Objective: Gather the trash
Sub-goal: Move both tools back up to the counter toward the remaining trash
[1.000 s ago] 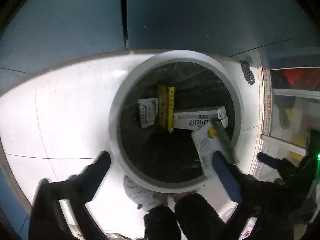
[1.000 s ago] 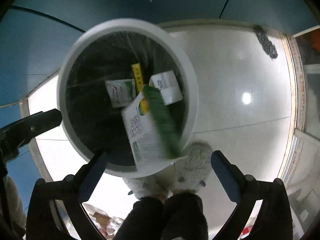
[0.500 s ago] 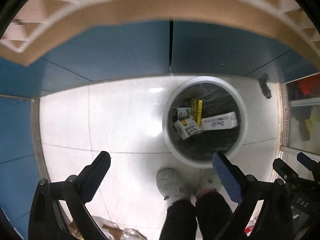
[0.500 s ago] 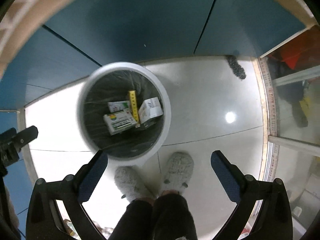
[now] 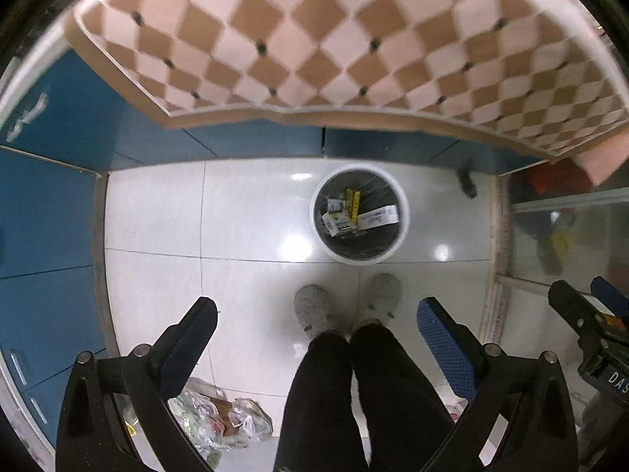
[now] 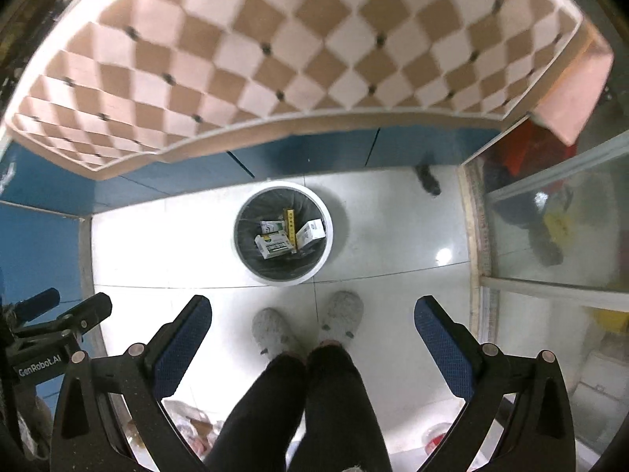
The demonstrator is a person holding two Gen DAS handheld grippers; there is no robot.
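A round white trash bin with a black liner stands on the white tiled floor far below. Several small boxes lie in it: a white and green box, a yellow box and a long white box. My left gripper is open and empty, high above the floor. My right gripper is open and empty, also high above the bin. The right gripper shows at the right edge of the left wrist view.
A table with an orange and white checked cloth fills the top, above blue cabinet fronts. The person's legs and grey slippers stand by the bin. Plastic bags lie low left. A glass door is at the right.
The white and green box fell from the right gripper into the bin. Both grippers rose far above the bin, bringing the checked table into view.
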